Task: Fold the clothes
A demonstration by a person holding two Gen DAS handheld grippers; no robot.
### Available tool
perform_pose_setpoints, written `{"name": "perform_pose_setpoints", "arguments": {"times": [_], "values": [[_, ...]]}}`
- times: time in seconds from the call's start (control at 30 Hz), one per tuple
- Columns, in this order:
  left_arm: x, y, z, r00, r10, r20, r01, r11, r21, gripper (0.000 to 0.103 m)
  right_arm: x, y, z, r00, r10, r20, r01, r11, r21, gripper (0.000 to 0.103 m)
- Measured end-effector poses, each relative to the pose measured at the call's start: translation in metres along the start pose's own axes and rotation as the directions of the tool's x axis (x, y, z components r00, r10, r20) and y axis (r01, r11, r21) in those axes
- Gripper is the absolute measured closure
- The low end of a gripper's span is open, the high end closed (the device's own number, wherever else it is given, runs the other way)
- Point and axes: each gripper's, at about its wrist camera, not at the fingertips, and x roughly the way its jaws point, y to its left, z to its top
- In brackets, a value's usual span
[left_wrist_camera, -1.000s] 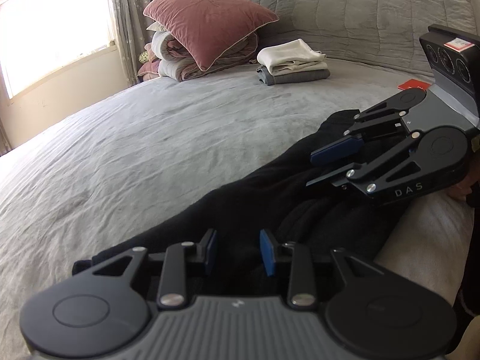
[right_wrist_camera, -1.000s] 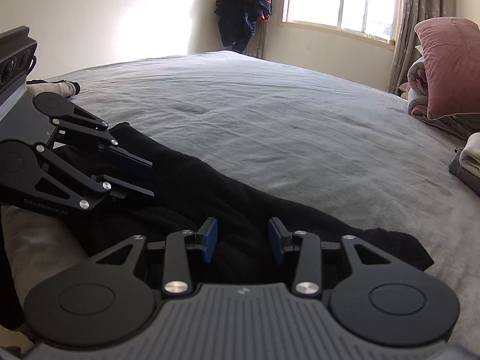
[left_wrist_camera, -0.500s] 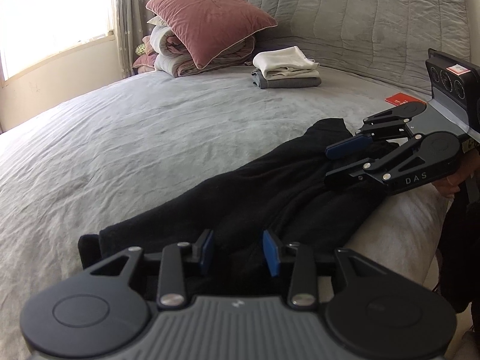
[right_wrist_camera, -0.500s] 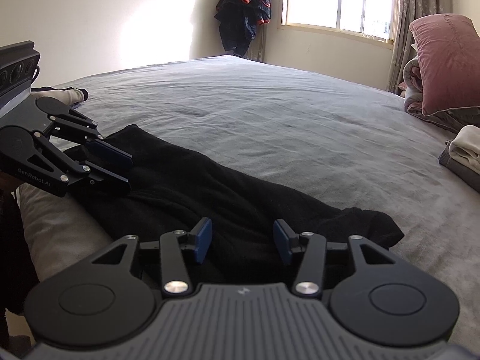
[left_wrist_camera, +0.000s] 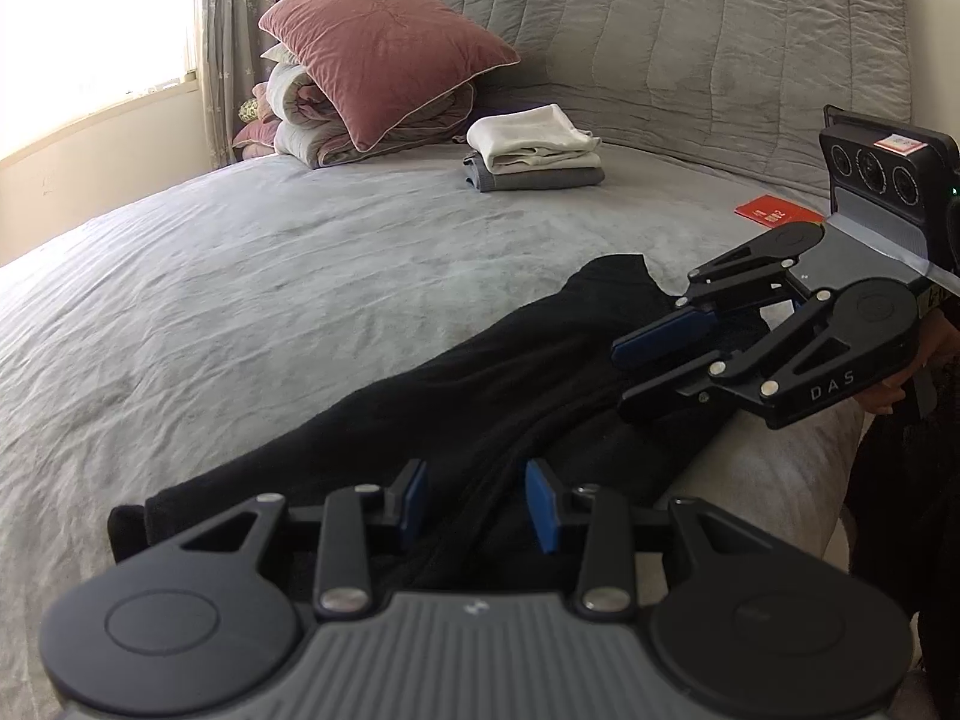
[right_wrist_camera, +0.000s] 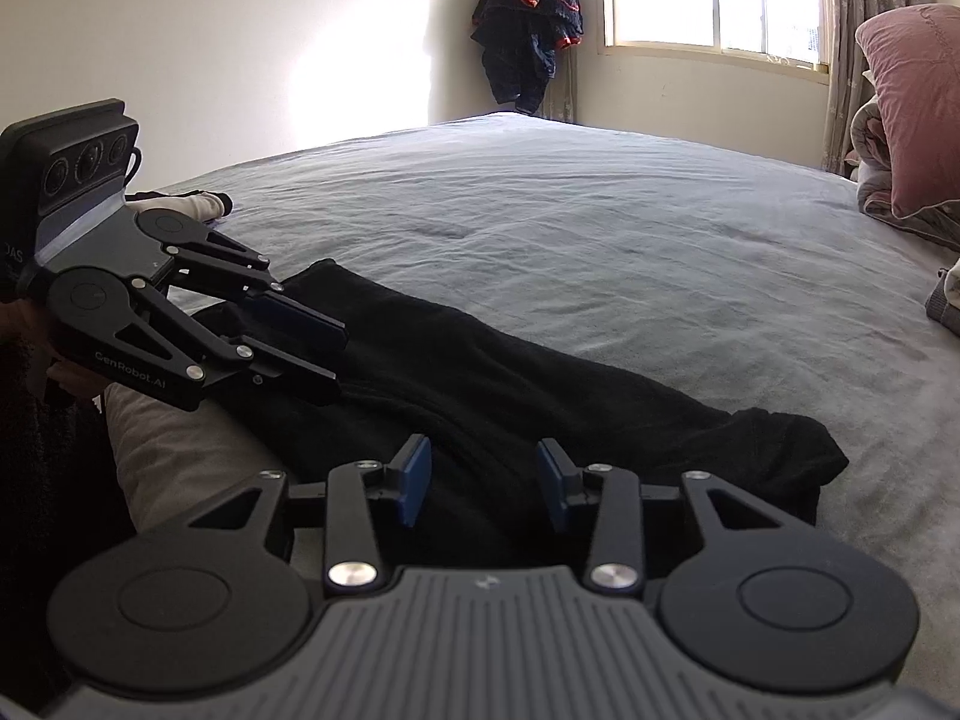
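Observation:
A long black garment (left_wrist_camera: 480,372) lies stretched along the near edge of the grey bed (left_wrist_camera: 270,300), partly folded lengthwise; it also shows in the right wrist view as the black garment (right_wrist_camera: 540,384). My left gripper (left_wrist_camera: 477,501) hovers over one end of it, open, with only fabric seen beyond the gap. In the right wrist view the left gripper (right_wrist_camera: 336,360) hangs just above the cloth. My right gripper (right_wrist_camera: 485,483) is over the other end; its jaws are closing with nothing pinched between them. From the left, the right gripper (left_wrist_camera: 627,381) shows a clear gap.
A pink pillow (left_wrist_camera: 384,48) rests on rolled quilts by the headboard. A stack of folded clothes (left_wrist_camera: 534,147) and a red card (left_wrist_camera: 774,213) lie further up the bed. A dark jacket (right_wrist_camera: 528,30) hangs in the corner. The bed edge (left_wrist_camera: 780,480) runs close beside me.
Both grippers have drawn back a little from the black garment, so more of it and the bed shows. The right gripper's jaws widened, then narrowed again.

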Motion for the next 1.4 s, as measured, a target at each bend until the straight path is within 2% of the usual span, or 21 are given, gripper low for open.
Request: {"name": "perform_pose_setpoints", "arguments": {"times": [0.13,0.23,0.3,0.37,0.47,0.57,0.63,0.67,0.73,0.8,0.87,0.93,0.97,1.0,1.03,1.13,1.2,1.3,1.4], "values": [[0.010,-0.004,0.000,0.999,0.017,-0.033,-0.016,1.000,0.023,0.068,0.013,0.007,0.000,0.999,-0.028,-0.031,0.027,0.999,-0.048,0.071],[0.017,-0.003,0.000,0.998,0.035,-0.053,-0.034,0.999,0.024,0.083,0.020,0.005,-0.001,0.997,-0.065,-0.043,0.062,0.996,-0.060,0.078],[0.015,-0.002,0.001,0.998,0.038,-0.043,-0.038,0.999,0.013,0.100,0.022,0.002,0.000,0.997,-0.071,-0.040,0.069,0.996,-0.057,0.091],[0.008,0.001,0.002,0.999,0.036,-0.017,-0.036,0.999,0.002,0.100,0.017,-0.002,0.001,0.999,-0.046,-0.017,0.045,0.998,-0.045,0.099],[-0.003,0.007,0.002,1.000,0.002,0.008,-0.002,1.000,-0.028,0.100,0.004,-0.005,0.005,1.000,-0.001,0.018,0.002,1.000,-0.031,0.099],[0.000,0.006,-0.003,0.997,-0.049,-0.061,0.048,0.999,-0.026,0.100,0.002,-0.005,0.002,1.000,0.027,-0.014,-0.027,0.999,-0.041,0.100],[0.005,-0.003,-0.009,0.994,-0.045,-0.102,0.047,0.999,0.026,0.099,0.011,-0.001,-0.005,0.994,0.050,-0.092,-0.056,0.997,-0.056,0.100],[0.004,-0.005,-0.010,0.994,-0.042,-0.098,0.046,0.998,0.040,0.099,0.012,0.002,-0.007,0.995,0.043,-0.090,-0.049,0.996,-0.069,0.099],[0.000,-0.002,-0.007,0.994,-0.064,-0.091,0.066,0.998,0.020,0.095,0.008,0.002,-0.005,0.994,0.063,-0.086,-0.068,0.996,-0.056,0.088],[-0.007,0.006,-0.004,0.994,-0.092,-0.055,0.090,0.995,-0.033,0.086,0.002,-0.003,-0.001,0.994,0.084,-0.065,-0.085,0.996,-0.012,0.086],[-0.015,0.013,-0.001,0.997,-0.082,0.002,0.082,0.994,-0.075,0.077,-0.004,-0.010,0.002,0.997,0.075,-0.026,-0.074,0.997,0.035,0.085],[-0.017,0.020,0.001,0.998,-0.030,0.047,0.036,0.993,-0.115,0.066,-0.008,-0.017,0.004,1.000,0.025,0.008,-0.025,0.997,0.068,0.083],[-0.017,0.023,0.001,0.998,0.011,0.061,-0.003,0.992,-0.128,0.061,-0.008,-0.021,0.005,1.000,-0.009,0.024,0.007,0.996,0.085,0.074],[-0.017,0.026,0.002,0.996,0.054,0.072,-0.044,0.990,-0.135,0.060,-0.007,-0.026,0.006,0.997,-0.060,0.040,0.056,0.993,0.102,0.060],[-0.015,0.028,0.001,0.992,0.098,0.080,-0.086,0.987,-0.137,0.060,-0.007,-0.030,0.006,0.993,-0.106,0.051,0.099,0.989,0.111,0.056],[-0.010,0.035,-0.001,0.977,0.191,0.089,-0.178,0.975,-0.136,0.059,-0.002,-0.040,0.004,0.977,-0.206,0.062,0.197,0.972,0.125,0.055],[-0.004,0.041,-0.008,0.973,0.222,0.057,-0.213,0.967,-0.138,0.058,-0.001,-0.049,0.000,0.965,-0.254,0.063,0.243,0.960,0.139,0.055],[0.004,0.050,-0.020,0.968,0.250,0.006,-0.247,0.960,-0.135,0.055,0.005,-0.063,-0.008,0.961,-0.276,0.027,0.267,0.946,0.184,0.054],[0.001,0.052,-0.029,0.969,0.245,0.016,-0.242,0.962,-0.126,0.053,0.000,-0.077,-0.015,0.968,-0.252,0.021,0.239,0.939,0.248,0.053]]}}
